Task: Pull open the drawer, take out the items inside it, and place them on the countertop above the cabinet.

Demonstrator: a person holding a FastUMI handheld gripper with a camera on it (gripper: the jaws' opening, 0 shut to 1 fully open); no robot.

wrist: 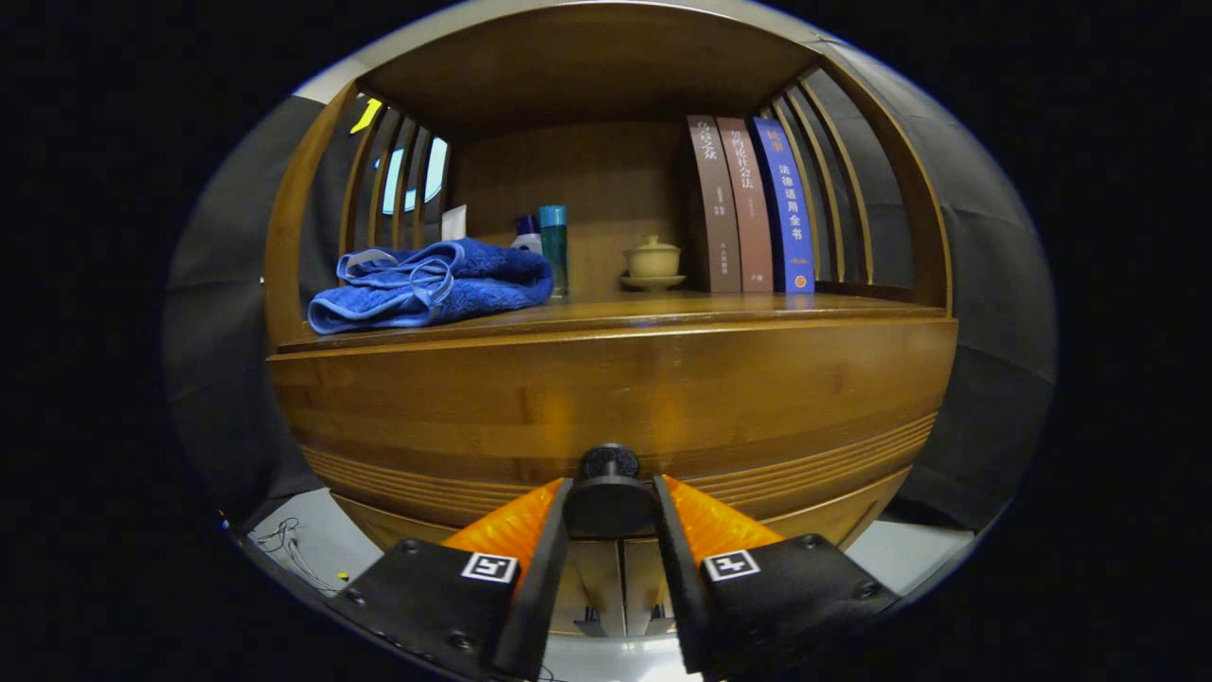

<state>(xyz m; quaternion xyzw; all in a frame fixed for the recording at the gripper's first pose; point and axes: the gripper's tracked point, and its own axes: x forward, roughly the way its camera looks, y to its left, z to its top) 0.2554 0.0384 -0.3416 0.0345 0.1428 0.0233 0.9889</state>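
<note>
The tongs (611,516) are clamped on the dark round knob (610,461) of the closed drawer (606,407) beneath the worktop (663,308), so opening is the step in hand, likely calling for a straight backward pull.

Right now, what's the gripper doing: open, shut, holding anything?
Gripper: shut on the drawer knob, one finger pressing each side of it; drawer front looks shut.
</note>
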